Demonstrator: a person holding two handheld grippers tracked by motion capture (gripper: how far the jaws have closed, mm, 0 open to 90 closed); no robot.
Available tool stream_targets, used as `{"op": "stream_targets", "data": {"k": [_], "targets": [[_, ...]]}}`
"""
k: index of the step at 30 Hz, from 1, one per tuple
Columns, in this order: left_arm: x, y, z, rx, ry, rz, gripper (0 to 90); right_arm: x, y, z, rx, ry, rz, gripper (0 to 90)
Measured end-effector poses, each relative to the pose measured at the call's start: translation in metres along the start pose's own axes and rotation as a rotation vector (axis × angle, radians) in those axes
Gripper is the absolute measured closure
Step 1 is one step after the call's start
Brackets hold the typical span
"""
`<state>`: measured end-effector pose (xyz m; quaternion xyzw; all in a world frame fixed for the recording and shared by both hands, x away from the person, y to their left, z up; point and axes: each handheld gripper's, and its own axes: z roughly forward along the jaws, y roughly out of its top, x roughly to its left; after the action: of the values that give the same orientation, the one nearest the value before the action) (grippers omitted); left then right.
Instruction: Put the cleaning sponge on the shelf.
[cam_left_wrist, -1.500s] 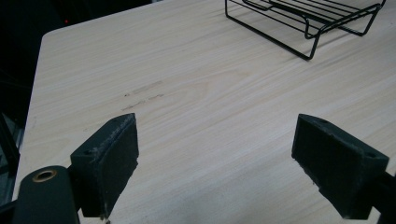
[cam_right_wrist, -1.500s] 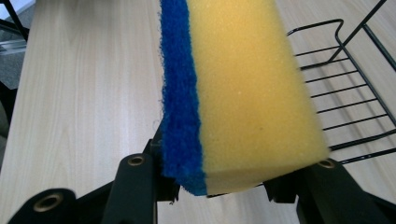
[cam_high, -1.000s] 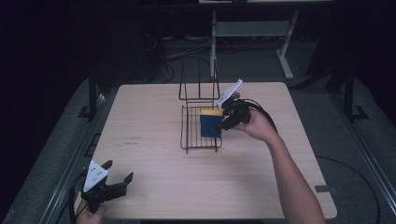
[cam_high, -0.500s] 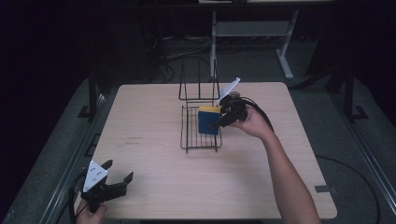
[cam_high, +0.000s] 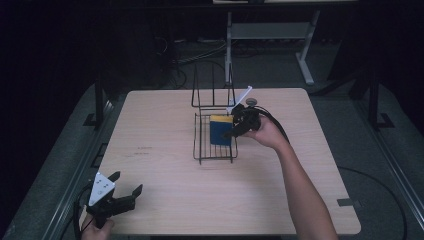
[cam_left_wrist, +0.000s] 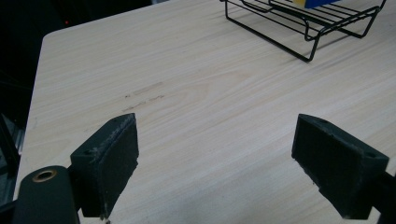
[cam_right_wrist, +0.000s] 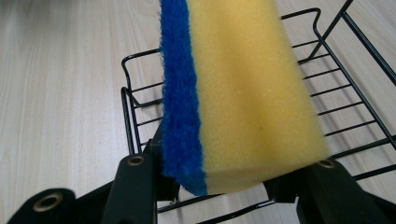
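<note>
A yellow sponge with a blue scouring face (cam_high: 220, 130) (cam_right_wrist: 243, 93) is held over a black wire rack (cam_high: 215, 142) (cam_right_wrist: 336, 93) in the middle of the wooden table (cam_high: 165, 135). My right gripper (cam_high: 234, 131) (cam_right_wrist: 224, 179) is shut on the sponge, squeezing its near end, and comes at the rack from the right. My left gripper (cam_high: 127, 186) (cam_left_wrist: 215, 158) stands open at the table's front left corner, its jaws wide apart over bare wood. The rack's near corner (cam_left_wrist: 308, 23) appears far ahead in the left gripper view.
The rack's tall wire back (cam_high: 212, 90) rises on its far side. A small round object (cam_high: 251, 101) lies on the table behind the right hand. Dark floor, cables and a metal stand (cam_high: 270, 35) lie beyond the table's far edge.
The right gripper has carried the sponge slightly lower and closer to the rack. The left gripper has stayed where it was.
</note>
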<state>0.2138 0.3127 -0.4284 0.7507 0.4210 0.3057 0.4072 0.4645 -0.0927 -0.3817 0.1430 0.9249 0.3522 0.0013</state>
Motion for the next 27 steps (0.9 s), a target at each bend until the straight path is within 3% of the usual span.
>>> {"op": "stream_targets", "data": {"k": [13,27], "targets": [[-0.0006,0.0004,-0.0002,0.001,0.003,0.009,14.1,-0.0051,-0.0037,0.0076,0.018,0.006,0.012,53.7],[-0.0003,0.0003,0.001,0.002,0.002,0.0,14.1,-0.0035,-0.0036,0.0072,0.03,-0.002,0.007,47.0]]}}
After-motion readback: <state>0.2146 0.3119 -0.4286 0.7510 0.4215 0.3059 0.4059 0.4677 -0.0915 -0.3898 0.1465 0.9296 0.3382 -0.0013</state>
